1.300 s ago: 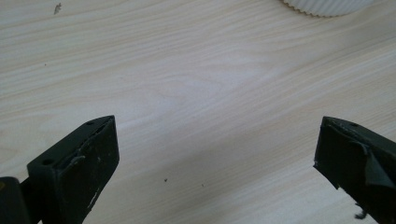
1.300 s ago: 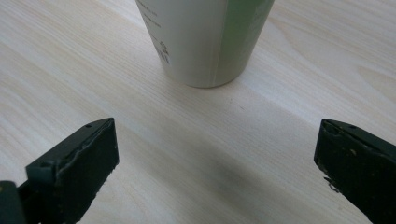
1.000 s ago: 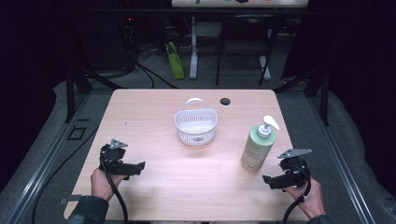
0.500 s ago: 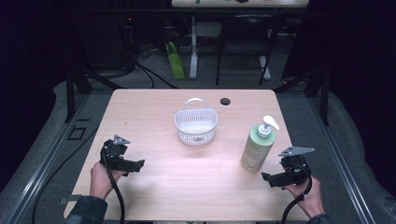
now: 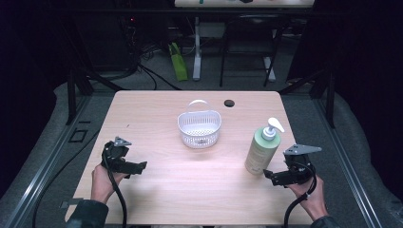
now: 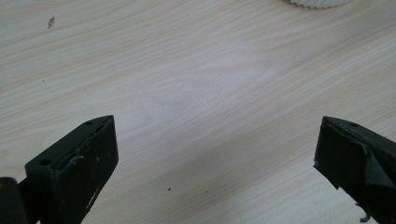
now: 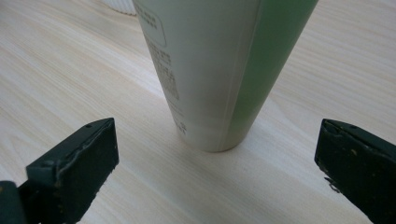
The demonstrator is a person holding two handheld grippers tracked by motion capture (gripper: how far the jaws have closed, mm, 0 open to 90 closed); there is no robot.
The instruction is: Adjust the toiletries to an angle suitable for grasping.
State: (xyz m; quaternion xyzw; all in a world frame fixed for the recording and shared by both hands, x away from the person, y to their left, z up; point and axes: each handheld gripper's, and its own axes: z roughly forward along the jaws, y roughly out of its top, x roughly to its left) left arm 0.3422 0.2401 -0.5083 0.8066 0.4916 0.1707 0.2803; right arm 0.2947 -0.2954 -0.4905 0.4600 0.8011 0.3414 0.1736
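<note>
- Two grippers are counted at the near edge, one in each hand; the right gripper is held low with its jaws spread wide and nothing between them, aimed at the base of the pump bottle, which suggests a grasp on the bottle is being lined up
- In the right gripper view the pump bottle is seen upright just ahead of the jaws, not yet touched
- The left gripper is likewise held wide and empty, pointed across bare table; it appears to be kept clear, in waiting
- One bottle is counted, standing at the right of the table
- One white basket is set farther off at mid-table, handle up, apparently ready to receive the bottle
- One dark round mark is seen near the far edge
</note>
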